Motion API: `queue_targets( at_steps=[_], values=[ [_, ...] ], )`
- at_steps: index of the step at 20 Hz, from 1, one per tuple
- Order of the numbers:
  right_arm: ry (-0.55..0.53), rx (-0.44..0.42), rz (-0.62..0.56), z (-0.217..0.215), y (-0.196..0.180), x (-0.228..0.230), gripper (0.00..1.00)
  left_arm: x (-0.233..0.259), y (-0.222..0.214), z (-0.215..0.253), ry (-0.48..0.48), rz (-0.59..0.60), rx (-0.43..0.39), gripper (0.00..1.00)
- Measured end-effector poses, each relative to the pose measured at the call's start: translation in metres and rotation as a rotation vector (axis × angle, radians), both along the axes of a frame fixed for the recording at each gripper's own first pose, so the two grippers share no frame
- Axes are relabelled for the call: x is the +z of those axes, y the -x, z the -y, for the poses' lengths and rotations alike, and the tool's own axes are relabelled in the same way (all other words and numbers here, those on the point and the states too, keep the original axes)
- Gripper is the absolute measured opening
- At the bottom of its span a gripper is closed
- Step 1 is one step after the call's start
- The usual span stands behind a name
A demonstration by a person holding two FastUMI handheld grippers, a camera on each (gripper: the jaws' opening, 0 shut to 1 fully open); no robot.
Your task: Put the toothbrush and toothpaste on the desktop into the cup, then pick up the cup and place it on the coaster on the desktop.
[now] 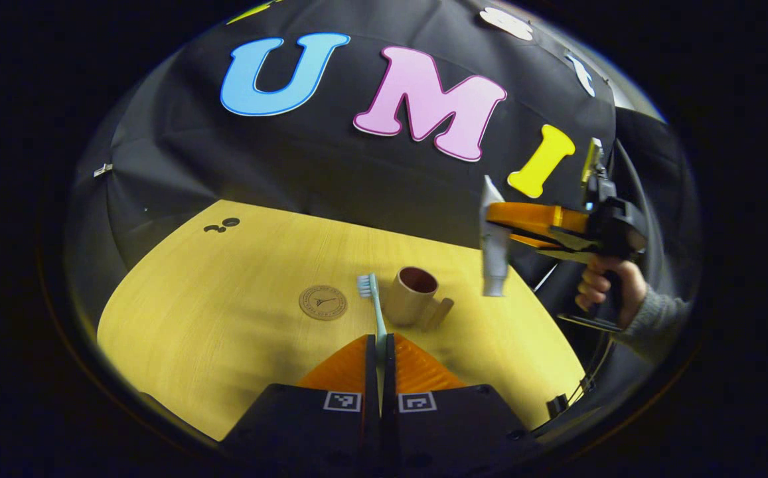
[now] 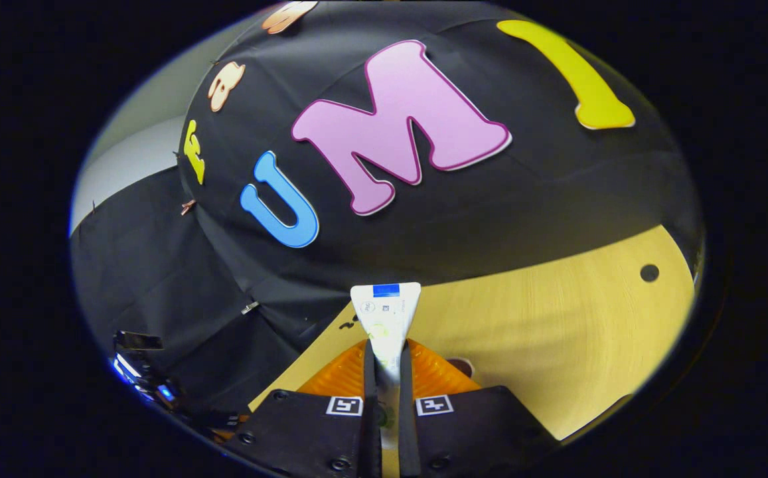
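My left gripper (image 1: 380,345) is shut on a pale green toothbrush (image 1: 375,307), whose bristled head points forward above the desktop. Just right of the brush stands a tan cup (image 1: 410,295) with a dark inside and a handle. A round brown coaster (image 1: 322,302) lies left of the cup. Farther right, the right gripper (image 1: 490,229), held by a hand (image 1: 606,282), grips a white toothpaste tube (image 1: 493,249) hanging cap down above the table, right of the cup. In the right gripper view, my right gripper (image 2: 387,358) is shut on the toothpaste tube (image 2: 385,312), flat end forward.
The yellow wooden desktop (image 1: 224,332) stretches left and forward to the black cloth wall. Dark holes (image 1: 224,224) mark its far left part, and another hole (image 2: 649,272) sits at the right in the right gripper view. A grey sleeve (image 1: 656,318) shows at the table's right edge.
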State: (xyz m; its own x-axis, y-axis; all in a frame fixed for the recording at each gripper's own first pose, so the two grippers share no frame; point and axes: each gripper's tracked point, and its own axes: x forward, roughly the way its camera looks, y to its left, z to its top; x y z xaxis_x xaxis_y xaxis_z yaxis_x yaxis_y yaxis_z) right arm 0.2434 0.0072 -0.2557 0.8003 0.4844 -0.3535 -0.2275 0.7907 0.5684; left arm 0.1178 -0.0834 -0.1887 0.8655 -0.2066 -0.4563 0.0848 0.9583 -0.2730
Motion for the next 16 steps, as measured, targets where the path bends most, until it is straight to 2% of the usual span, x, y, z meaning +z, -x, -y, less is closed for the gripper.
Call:
queue_targets(
  at_steps=[3, 6, 9, 14, 15, 16],
  values=[
    [0.069, 0.018, 0.081, -0.010, -0.039, -0.014, 0.14, 0.009, 0.004, 0.007, -0.004, 0.022, 0.004, 0.06],
    [0.136, 0.035, 0.089, -0.020, -0.058, -0.052, 0.14, 0.015, 0.001, 0.013, 0.004, 0.031, 0.012, 0.06],
    [0.190, 0.071, 0.063, -0.027, -0.061, -0.091, 0.14, 0.015, -0.001, 0.014, 0.009, 0.038, 0.020, 0.06],
    [0.240, 0.104, 0.027, -0.031, -0.052, -0.130, 0.14, 0.024, -0.027, 0.016, 0.036, 0.081, 0.033, 0.06],
    [0.250, 0.104, 0.018, -0.030, -0.048, -0.137, 0.14, 0.026, -0.031, 0.016, 0.042, 0.094, 0.037, 0.11],
    [0.261, 0.110, 0.011, -0.031, -0.043, -0.143, 0.14, 0.030, -0.038, 0.017, 0.047, 0.108, 0.039, 0.06]
  ],
)
